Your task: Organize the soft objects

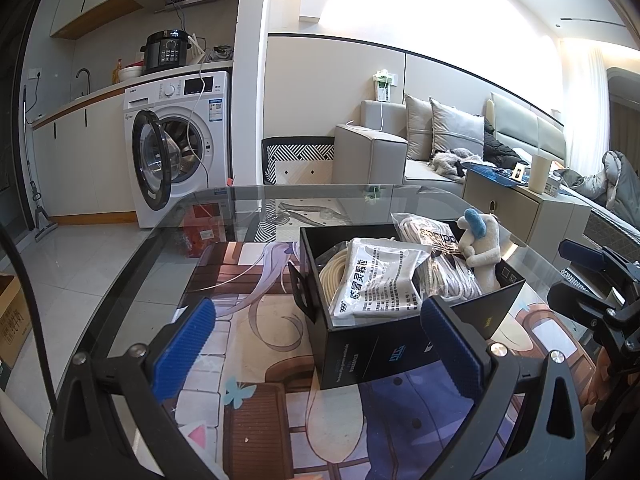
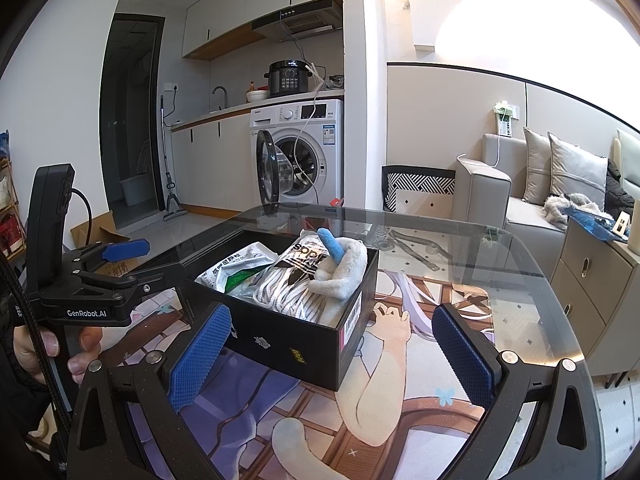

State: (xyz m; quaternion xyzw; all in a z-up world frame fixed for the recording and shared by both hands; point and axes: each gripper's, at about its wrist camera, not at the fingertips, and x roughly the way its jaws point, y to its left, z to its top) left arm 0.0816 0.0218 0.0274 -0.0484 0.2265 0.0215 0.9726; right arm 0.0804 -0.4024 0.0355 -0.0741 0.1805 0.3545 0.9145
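A black open box stands on the glass table. In it lie a white medicine pouch, a clear bag of white cord, a coil of cream cord and a cream plush toy with a blue ear. My left gripper is open and empty, just in front of the box. My right gripper is open and empty, close to the box's near corner. The left gripper also shows at the left of the right wrist view.
The glass table lies over a printed anime mat. A washing machine with its door open stands behind. A sofa and a cabinet are at the right. A cardboard box sits on the floor at the left.
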